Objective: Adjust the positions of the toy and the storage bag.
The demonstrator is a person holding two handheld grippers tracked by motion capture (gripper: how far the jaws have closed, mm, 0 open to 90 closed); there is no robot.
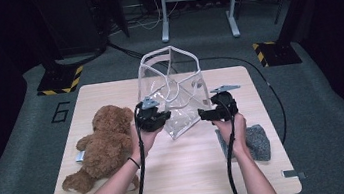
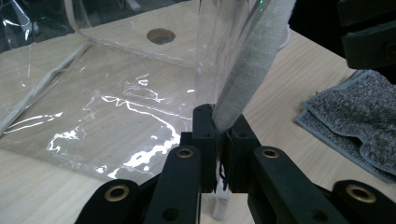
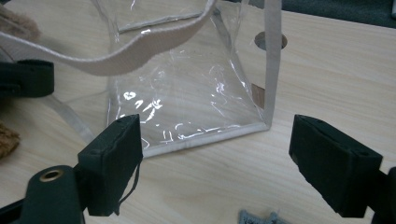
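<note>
1. Left gripper [image 2: 217, 135] clamped on bag's white strap [image 2: 252, 70].
2. Right gripper [image 3: 215, 163] spread wide, empty, near bag [image 1: 175, 94].
3. Bag upright mid-table [image 1: 109, 92], between teddy [image 1: 103, 144] and cloth [image 1: 256, 141].

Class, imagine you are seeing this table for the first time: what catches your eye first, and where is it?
A clear plastic tote bag with white webbing trim stands at the table's middle, the left hand-held gripper shut on its strap and the right hand-held gripper open beside it. A brown plush teddy bear lies at the left, a grey knitted cloth at the right.
</note>
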